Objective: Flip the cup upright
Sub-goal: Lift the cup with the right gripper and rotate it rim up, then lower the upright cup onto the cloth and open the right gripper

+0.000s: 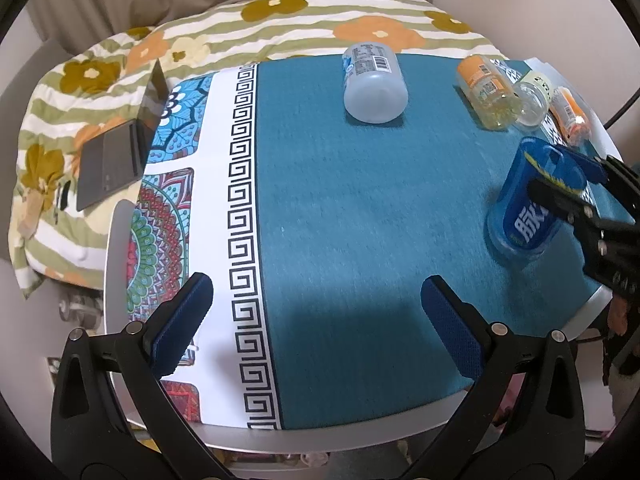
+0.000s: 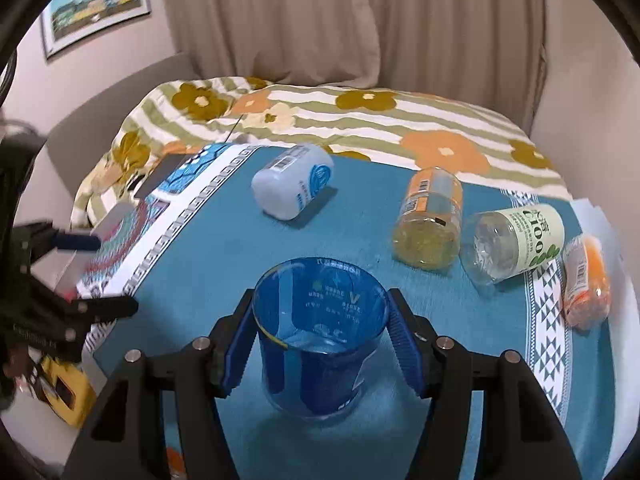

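Note:
A clear blue plastic cup (image 2: 320,340) stands upright, mouth up, on the teal tablecloth (image 2: 224,240). My right gripper (image 2: 320,344) has its two blue pads against the cup's sides near the rim, shut on it. In the left wrist view the cup (image 1: 532,208) shows at the right with the right gripper's black fingers (image 1: 560,200) around it. My left gripper (image 1: 316,320) is open and empty, over the cloth's front left, well away from the cup.
Several bottles lie on their sides at the back: a white one (image 2: 292,186), an orange-labelled one (image 2: 432,220), a clear green-labelled one (image 2: 516,244) and a small orange one (image 2: 584,284). A laptop (image 1: 116,152) lies on the flowered bedding (image 2: 360,116) to the left. The table edge (image 1: 360,436) is close in front.

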